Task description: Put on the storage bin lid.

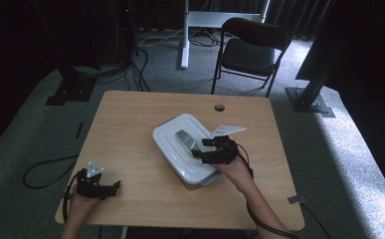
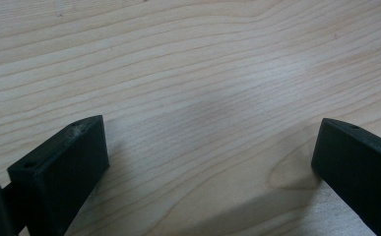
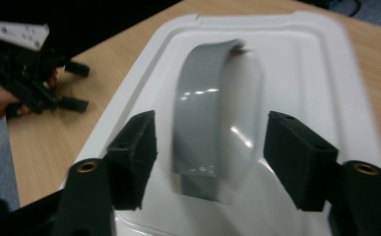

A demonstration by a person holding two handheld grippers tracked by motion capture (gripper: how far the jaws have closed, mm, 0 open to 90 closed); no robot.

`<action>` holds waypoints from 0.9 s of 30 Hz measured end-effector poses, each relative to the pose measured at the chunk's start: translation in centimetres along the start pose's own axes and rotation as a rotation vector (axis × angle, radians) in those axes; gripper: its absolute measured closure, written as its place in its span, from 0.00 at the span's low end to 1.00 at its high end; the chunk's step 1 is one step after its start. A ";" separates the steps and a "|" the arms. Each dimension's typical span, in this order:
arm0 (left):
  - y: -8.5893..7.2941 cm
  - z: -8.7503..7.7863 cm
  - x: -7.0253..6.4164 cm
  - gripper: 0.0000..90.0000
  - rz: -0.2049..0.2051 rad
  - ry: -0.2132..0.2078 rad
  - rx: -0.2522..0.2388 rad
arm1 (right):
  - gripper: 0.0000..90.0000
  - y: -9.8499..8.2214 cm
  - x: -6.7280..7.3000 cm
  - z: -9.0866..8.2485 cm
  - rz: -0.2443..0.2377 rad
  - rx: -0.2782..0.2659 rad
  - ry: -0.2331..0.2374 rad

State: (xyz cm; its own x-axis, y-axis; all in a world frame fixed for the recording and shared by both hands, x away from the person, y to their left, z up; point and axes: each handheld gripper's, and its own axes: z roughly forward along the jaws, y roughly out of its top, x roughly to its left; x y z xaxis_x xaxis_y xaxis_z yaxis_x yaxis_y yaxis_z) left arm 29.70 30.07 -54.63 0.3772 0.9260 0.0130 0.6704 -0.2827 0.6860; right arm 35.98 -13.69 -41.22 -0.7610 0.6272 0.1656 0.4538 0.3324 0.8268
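Tongs in the left hand, the left tongs, rest near the front left corner of the table, their jaws standing wide apart with nothing but bare wood grain between them in the left gripper view. They lie well apart from the work, so this hand looks idle for now.

Toward the middle of the table, a little right of centre, sits a white lidded container, set at an angle to the table edges, its lid on. A grey handle arches along the top of the lid.

Right of that, the right tongs hang over the near right part of the lid, held by the right hand that comes in from the front edge. In the right gripper view their jaws stand apart, one on each side of the grey handle, with clear gaps between the pads and the handle, so nothing is clamped.

By my reading the work is at an early stage: the approach to the handle is made and the tongs are lined up astride it. Closing on the handle, and whatever lifting or moving of the lid or container follows, is not yet done.
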 end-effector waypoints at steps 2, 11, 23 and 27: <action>0.1 0.1 -0.2 0.01 0.000 0.002 0.001 | 0.27 -0.1 -0.6 -0.5 0.010 -0.017 -0.036; 0.4 0.0 -0.9 0.01 -0.005 -0.019 -0.008 | 0.16 -0.6 -3.2 -2.8 0.038 -0.071 -0.113; 2.0 0.6 -2.7 0.01 0.026 -0.039 -0.020 | 0.15 -3.2 -8.9 -3.8 0.123 -0.106 -0.299; 2.3 0.7 -3.5 0.01 0.040 -0.051 -0.026 | 0.15 -4.4 -10.4 -3.6 0.136 -0.091 -0.366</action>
State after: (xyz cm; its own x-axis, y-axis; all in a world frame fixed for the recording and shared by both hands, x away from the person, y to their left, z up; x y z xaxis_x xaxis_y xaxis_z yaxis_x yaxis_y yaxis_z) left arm 30.37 26.02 -53.66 0.4365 0.8997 0.0042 0.6375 -0.3125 0.7042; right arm 40.27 -24.19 -44.62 -0.4739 0.8762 0.0876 0.4833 0.1756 0.8576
